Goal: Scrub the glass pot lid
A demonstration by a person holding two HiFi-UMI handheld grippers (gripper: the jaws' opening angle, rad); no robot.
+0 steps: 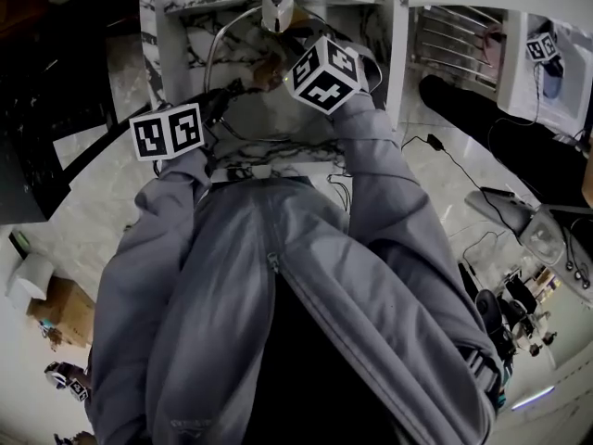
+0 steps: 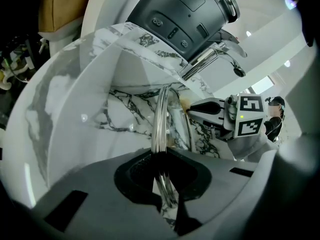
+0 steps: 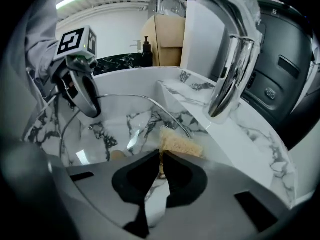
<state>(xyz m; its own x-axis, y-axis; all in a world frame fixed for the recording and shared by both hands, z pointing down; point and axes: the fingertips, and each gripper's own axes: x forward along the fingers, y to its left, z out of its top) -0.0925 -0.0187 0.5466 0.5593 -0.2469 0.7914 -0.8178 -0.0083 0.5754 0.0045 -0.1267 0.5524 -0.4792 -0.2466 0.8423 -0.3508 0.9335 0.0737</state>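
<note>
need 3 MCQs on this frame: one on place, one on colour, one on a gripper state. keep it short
1. Where is the glass lid?
A) on a stove
B) over the marble sink
C) on the floor

2. What colour is the sponge?
A) blue
B) tan
C) pink

3. The left hand-held gripper is:
A) open, empty
B) shut, empty
C) shut on the lid's rim

Key:
1 B: marble basin walls show behind and below the lid.
2 B: the sponge at the tips of the right hand-held gripper is tan.
3 C: the metal rim runs edge-on between its closed jaws.
</note>
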